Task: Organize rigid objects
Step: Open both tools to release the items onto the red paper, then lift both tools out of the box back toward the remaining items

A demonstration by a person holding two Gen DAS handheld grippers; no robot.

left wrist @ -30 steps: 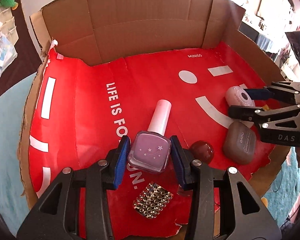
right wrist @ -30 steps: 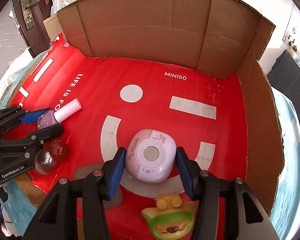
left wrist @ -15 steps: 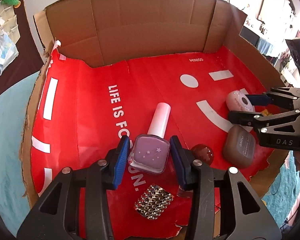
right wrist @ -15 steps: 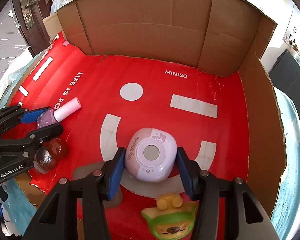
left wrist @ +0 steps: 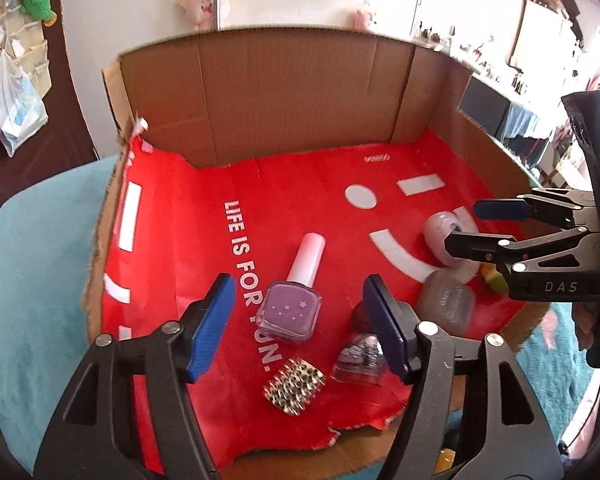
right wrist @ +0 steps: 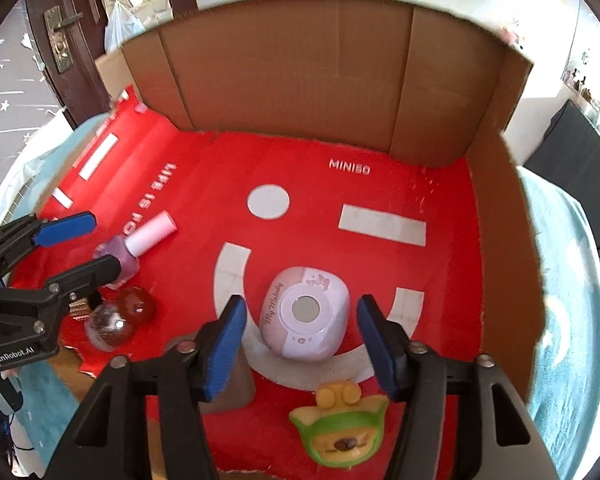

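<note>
A purple nail-polish bottle [left wrist: 292, 308] with a pink cap lies on the red mat [left wrist: 180, 240] inside the cardboard box; it also shows in the right wrist view [right wrist: 120, 258]. My left gripper [left wrist: 296, 320] is open, its blue pads apart on either side of the bottle, not touching it. A pale pink rounded case [right wrist: 304, 318] lies on the mat, also visible in the left wrist view [left wrist: 440, 236]. My right gripper [right wrist: 300, 344] is open around it with gaps on both sides.
A red ball [right wrist: 136, 306], a glittery ball [right wrist: 108, 326], a studded gold square [left wrist: 294, 382], a grey-brown soap-like block [left wrist: 446, 306] and a green-yellow animal toy [right wrist: 340, 424] lie near the front edge. Cardboard walls [right wrist: 300, 88] stand behind and right.
Both grippers opened, letting go of the polish bottle and the pink case, which now rest on the mat. Both grippers pulled back and up a little.
</note>
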